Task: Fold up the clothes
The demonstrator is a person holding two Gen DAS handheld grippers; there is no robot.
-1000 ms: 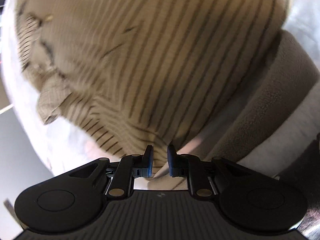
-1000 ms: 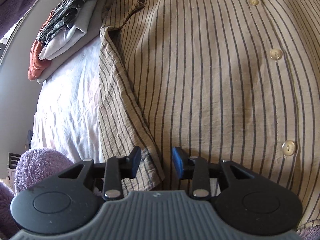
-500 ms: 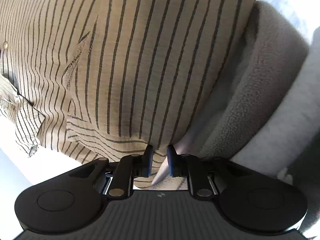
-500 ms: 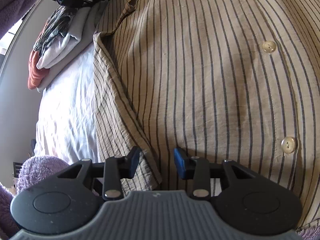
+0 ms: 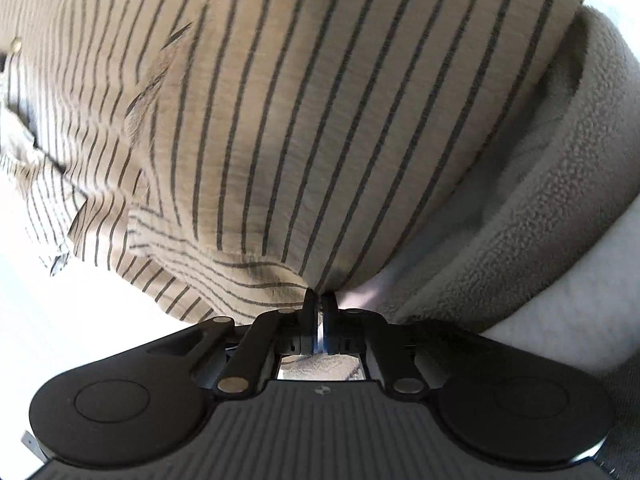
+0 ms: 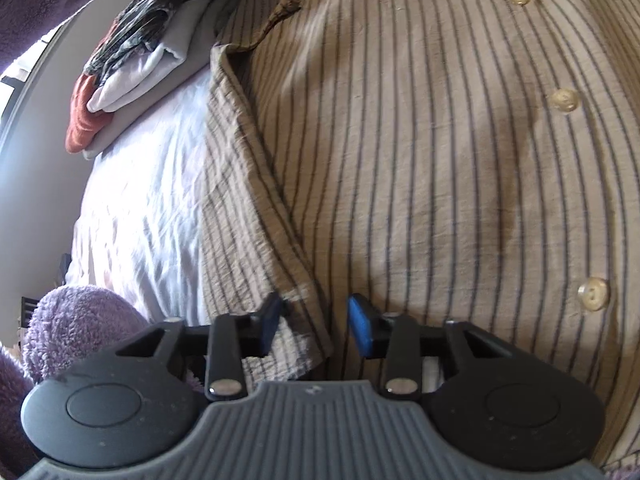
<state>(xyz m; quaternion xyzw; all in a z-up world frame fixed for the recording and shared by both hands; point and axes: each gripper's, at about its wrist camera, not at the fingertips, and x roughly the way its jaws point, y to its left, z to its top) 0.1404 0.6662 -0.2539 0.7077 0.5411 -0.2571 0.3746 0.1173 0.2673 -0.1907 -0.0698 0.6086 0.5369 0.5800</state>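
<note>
1 tan striped shirt (image 6: 420, 152) lies on 1 bed (image 6: 152, 200), with 3 buttons (image 6: 564, 101) showing on it. 1 stack of folded clothes (image 6: 120, 84) sits at the bed's far end. 1 grey fleece (image 5: 520, 216) lies beside the shirt. 2 grippers are in view: the left gripper (image 5: 319, 312) and the right gripper (image 6: 316, 322).

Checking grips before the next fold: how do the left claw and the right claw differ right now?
The left claw is shut, its fingers pinching the edge of the striped shirt, which bunches at the tips; the right claw is open, its blue pads apart. The left claw grips fabric; the right claw straddles the shirt's folded side edge without clamping it. Beside the left claw lies a grey fleece; beside the right, the white sheet. Both work the same shirt.
</note>
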